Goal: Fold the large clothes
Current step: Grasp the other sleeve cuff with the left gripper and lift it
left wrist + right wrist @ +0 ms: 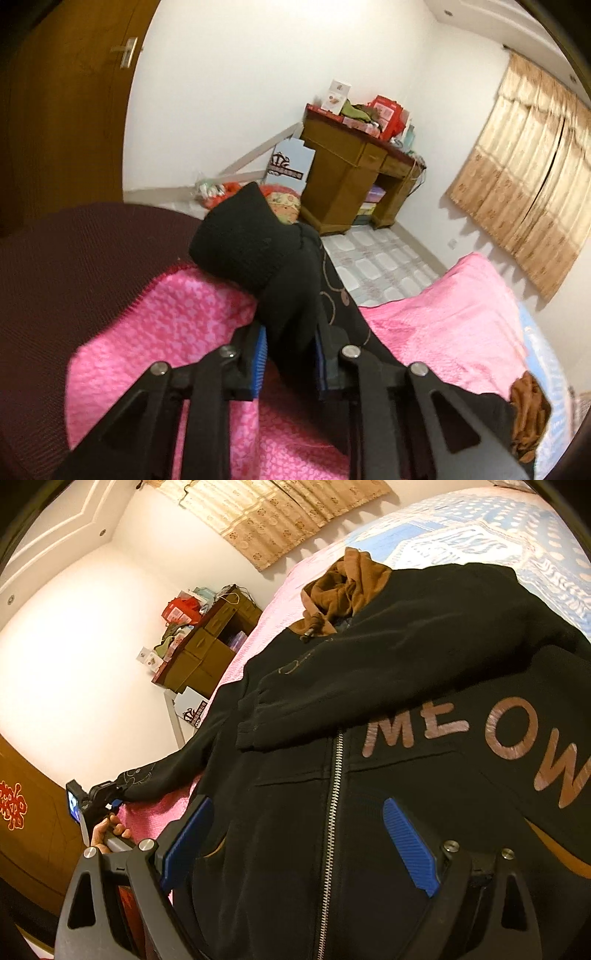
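A black zip hoodie (406, 657) with "MEOW" lettering and a brown hood (343, 587) lies front-up on the pink bed cover (443, 314). One sleeve is folded across its chest. My left gripper (290, 332) is shut on the other sleeve just behind its ribbed cuff (240, 243), which it holds lifted off the bed. The right wrist view shows that left gripper (110, 801) at the far left, held by a hand (107, 830). My right gripper (297, 805) stands open above the hoodie's lower front, its fingers on either side of the zipper (334, 794), gripping nothing.
A dark red blanket (74, 258) overlaps the pink cover on the left. A wooden desk (354, 177) piled with boxes stands against the far wall, with bags on the tiled floor (376, 266) beside it. Also in view are a tan curtain (524, 184) and a wooden door (66, 92).
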